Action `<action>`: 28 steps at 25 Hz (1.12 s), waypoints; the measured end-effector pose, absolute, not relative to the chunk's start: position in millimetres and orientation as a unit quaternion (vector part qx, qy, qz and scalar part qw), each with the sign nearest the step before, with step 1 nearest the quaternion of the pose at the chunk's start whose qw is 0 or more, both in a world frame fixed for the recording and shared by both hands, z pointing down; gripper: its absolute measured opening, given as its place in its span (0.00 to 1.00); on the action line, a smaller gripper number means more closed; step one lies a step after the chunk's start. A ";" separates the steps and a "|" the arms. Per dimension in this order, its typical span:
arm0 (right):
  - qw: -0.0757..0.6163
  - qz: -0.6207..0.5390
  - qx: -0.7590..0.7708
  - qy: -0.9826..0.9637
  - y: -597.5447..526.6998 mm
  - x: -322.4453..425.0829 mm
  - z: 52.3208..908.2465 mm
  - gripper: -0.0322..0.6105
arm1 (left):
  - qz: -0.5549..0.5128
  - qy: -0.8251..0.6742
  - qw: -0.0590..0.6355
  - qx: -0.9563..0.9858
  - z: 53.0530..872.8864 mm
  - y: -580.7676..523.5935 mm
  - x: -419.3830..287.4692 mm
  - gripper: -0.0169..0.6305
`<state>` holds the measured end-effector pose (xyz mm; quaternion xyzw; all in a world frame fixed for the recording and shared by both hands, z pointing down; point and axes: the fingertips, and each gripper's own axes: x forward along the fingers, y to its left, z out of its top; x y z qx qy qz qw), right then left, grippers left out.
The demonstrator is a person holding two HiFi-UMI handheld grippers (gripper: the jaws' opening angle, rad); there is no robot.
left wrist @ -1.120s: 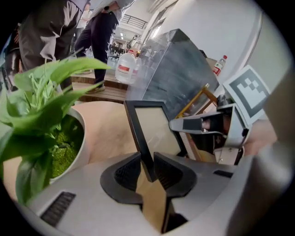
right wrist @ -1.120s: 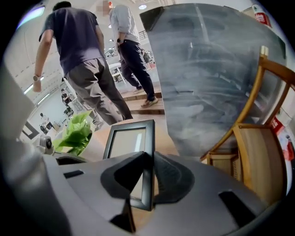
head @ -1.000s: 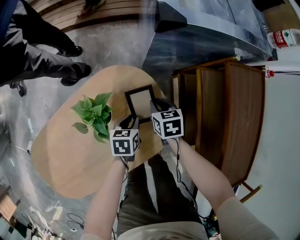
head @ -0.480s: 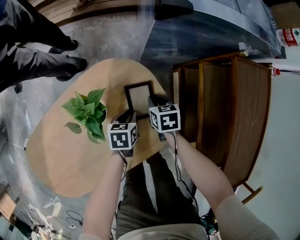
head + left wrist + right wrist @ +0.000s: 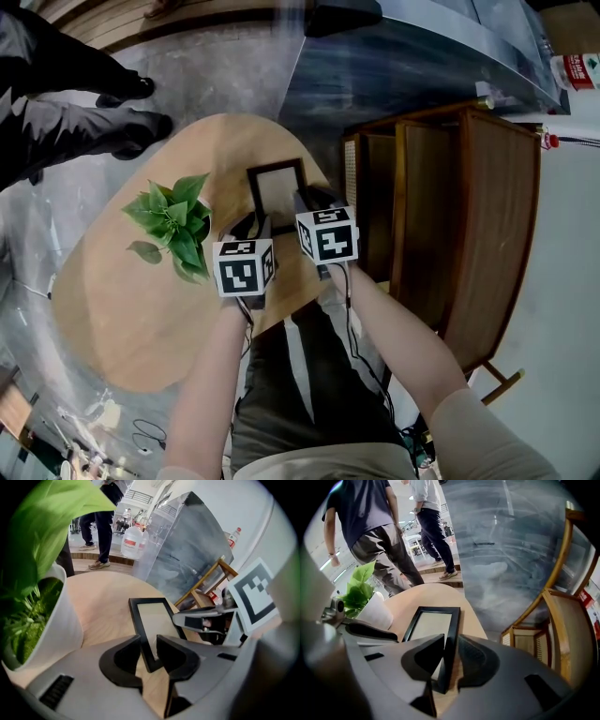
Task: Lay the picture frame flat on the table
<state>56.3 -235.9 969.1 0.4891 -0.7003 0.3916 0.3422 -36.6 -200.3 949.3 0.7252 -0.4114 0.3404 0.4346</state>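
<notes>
From the head view I cannot see either grip; the 2 gripper views show them. The left gripper [image 5: 149, 649] is clamped on the near corner of the black rectangular picture frame [image 5: 276, 192]. The right gripper [image 5: 449, 657] pinches its right rail. The frame lies low over the smooth oval wooden bench [image 5: 122, 309], near a leafy potted plant [image 5: 173, 223].

Potted plant [image 5: 173, 225] just left of the frame [image 5: 277, 192] — open tabletop [image 5: 112, 309] beyond it.

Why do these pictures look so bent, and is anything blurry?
Both gripper views: wide-angle lens, dark corners, curved lines. Left gripper view: the green leafy plant looms soft; the black picture frame is sharp. Head view: the light wooden table bulges.
</notes>
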 end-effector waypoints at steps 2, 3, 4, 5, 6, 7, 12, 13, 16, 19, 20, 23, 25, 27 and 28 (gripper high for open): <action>0.332 0.399 0.494 -0.697 -236.8 57.9 959.7 0.16 | 0.336 -0.415 0.426 0.730 935.4 -204.6 -36.6 0.16; 0.327 0.402 0.496 -0.697 -237.7 58.5 953.0 0.16 | 0.334 -0.416 0.423 0.733 927.7 -206.3 -36.9 0.16; 0.322 0.402 0.498 -0.698 -239.2 59.0 944.7 0.16 | 0.330 -0.418 0.419 0.735 918.9 -208.3 -37.5 0.16; 0.316 0.402 0.500 -0.699 -241.1 59.3 934.8 0.15 | 0.326 -0.420 0.415 0.738 908.8 -210.6 -38.4 0.16; 0.309 0.401 0.502 -0.701 -242.8 59.6 923.2 0.13 | 0.320 -0.422 0.412 0.741 897.3 -212.8 -39.3 0.16; 0.303 0.400 0.503 -0.704 -244.0 59.9 910.0 0.12 | 0.314 -0.423 0.409 0.745 884.4 -214.7 -39.9 0.16; 0.267 0.375 0.509 -0.727 -257.2 58.3 827.9 0.10 | 0.285 -0.426 0.371 0.774 806.6 -232.9 -40.1 0.16; 0.260 0.369 0.509 -0.733 -258.9 56.5 809.1 0.10 | 0.282 -0.427 0.359 0.781 788.8 -236.3 -41.4 0.15; 0.237 0.350 0.508 -0.751 -261.5 50.7 748.3 0.09 | 0.268 -0.431 0.326 0.797 730.9 -244.3 -47.9 0.14; 0.208 0.335 0.506 -0.767 -261.1 44.6 682.5 0.09 | 0.247 -0.436 0.302 0.811 668.2 -249.3 -56.6 0.12; 0.197 0.329 0.506 -0.773 -260.4 42.4 659.4 0.09 | 0.240 -0.438 0.293 0.815 646.3 -250.0 -60.0 0.11; 0.164 0.304 0.504 -0.792 -257.8 36.5 587.6 0.08 | 0.220 -0.447 0.254 0.829 577.1 -252.3 -69.9 0.11; 0.146 0.280 0.501 -0.805 -253.2 33.6 538.2 0.08 | 0.207 -0.454 0.221 0.838 530.8 -251.4 -75.1 0.10; 0.133 0.248 0.499 -0.820 -245.2 30.5 489.1 0.08 | 0.193 -0.460 0.192 0.845 486.8 -245.9 -79.9 0.10; 0.127 0.230 0.498 -0.827 -240.4 28.7 464.8 0.08 | 0.186 -0.462 0.178 0.849 465.1 -242.1 -82.3 0.10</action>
